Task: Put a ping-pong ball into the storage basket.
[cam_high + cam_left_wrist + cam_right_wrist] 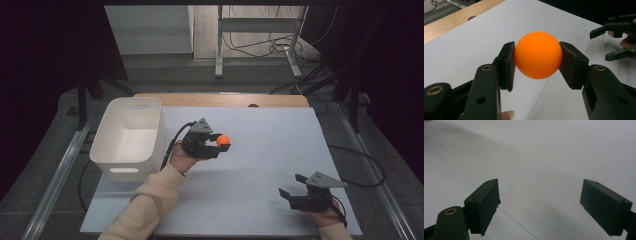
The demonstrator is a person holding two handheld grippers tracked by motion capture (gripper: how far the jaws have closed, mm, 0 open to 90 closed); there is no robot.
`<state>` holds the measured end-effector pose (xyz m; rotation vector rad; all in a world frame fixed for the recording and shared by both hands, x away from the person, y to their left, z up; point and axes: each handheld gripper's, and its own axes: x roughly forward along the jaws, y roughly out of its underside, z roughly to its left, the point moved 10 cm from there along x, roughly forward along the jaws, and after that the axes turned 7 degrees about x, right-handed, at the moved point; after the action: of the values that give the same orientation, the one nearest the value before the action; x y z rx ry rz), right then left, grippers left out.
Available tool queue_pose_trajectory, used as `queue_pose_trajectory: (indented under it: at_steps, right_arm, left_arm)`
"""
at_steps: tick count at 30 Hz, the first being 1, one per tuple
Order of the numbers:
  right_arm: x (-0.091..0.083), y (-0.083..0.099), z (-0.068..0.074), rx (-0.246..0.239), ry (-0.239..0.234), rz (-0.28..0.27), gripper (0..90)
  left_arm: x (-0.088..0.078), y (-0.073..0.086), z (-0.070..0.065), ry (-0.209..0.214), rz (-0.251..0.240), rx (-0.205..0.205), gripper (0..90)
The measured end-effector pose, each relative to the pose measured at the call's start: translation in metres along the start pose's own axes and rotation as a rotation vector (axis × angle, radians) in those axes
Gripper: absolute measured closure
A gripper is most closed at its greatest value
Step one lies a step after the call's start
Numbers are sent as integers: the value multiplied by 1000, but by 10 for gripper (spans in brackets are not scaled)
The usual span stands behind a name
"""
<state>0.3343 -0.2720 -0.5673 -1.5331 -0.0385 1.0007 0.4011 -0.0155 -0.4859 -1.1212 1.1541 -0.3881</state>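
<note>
High view, white bin [129,134] beside left tool [220,142]

Left gripper [537,65] pads cover both flanks of the orange ball [538,55] — contact patches hidden in the left gripper view. Bodies of both jaws cut off at the bottom edge. Right gripper [617,41] clipped by the right edge there, a fingertip half-seen. In the high view the ball [223,140] is too small for detail, and the white bin [131,137] floor can't be made out — washed out.
</note>
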Motion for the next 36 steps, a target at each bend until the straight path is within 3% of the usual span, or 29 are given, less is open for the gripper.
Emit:
queue_pose_trajectory:
  at_steps: [21,36]
  right_arm:
    - [0,0,0,-2,-1,0,166]
    - [0,0,0,-2,0,2,166]
  left_arm:
    - [-27,-14,7,-25,-47,4,501]
    - [-38,-20,7,-36,-71,11,500]
